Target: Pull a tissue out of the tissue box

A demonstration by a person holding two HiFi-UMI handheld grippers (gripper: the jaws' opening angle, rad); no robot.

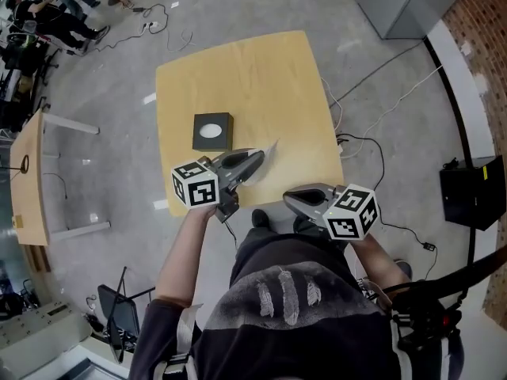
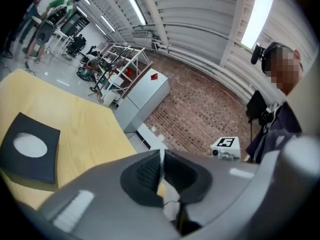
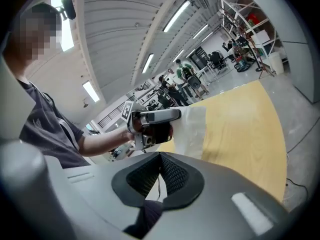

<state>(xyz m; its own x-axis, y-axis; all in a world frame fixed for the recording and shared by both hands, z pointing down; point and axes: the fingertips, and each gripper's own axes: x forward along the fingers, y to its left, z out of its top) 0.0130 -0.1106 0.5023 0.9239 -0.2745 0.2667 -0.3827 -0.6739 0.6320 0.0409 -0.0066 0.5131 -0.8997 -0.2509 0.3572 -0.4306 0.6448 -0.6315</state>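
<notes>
The black tissue box [image 1: 212,131] with a white oval opening stands on the wooden table [image 1: 261,77], and shows low at the left in the left gripper view [image 2: 29,153]. My left gripper [image 1: 260,158] hovers over the table's near edge, just this side of the box, shut on a thin white tissue [image 1: 270,150]. A sliver of the tissue [image 2: 161,160] shows between its closed jaws. In the right gripper view the tissue [image 3: 192,129] hangs from the left gripper [image 3: 175,115]. My right gripper [image 1: 287,199] is off the table's near edge, shut with nothing in it [image 3: 160,156].
A second wooden table [image 1: 28,180] stands at the left. Cables [image 1: 360,142] trail on the floor right of the table, a black case [image 1: 473,190] sits further right and a grey cabinet [image 1: 404,2] at the top. People stand far off at the top left.
</notes>
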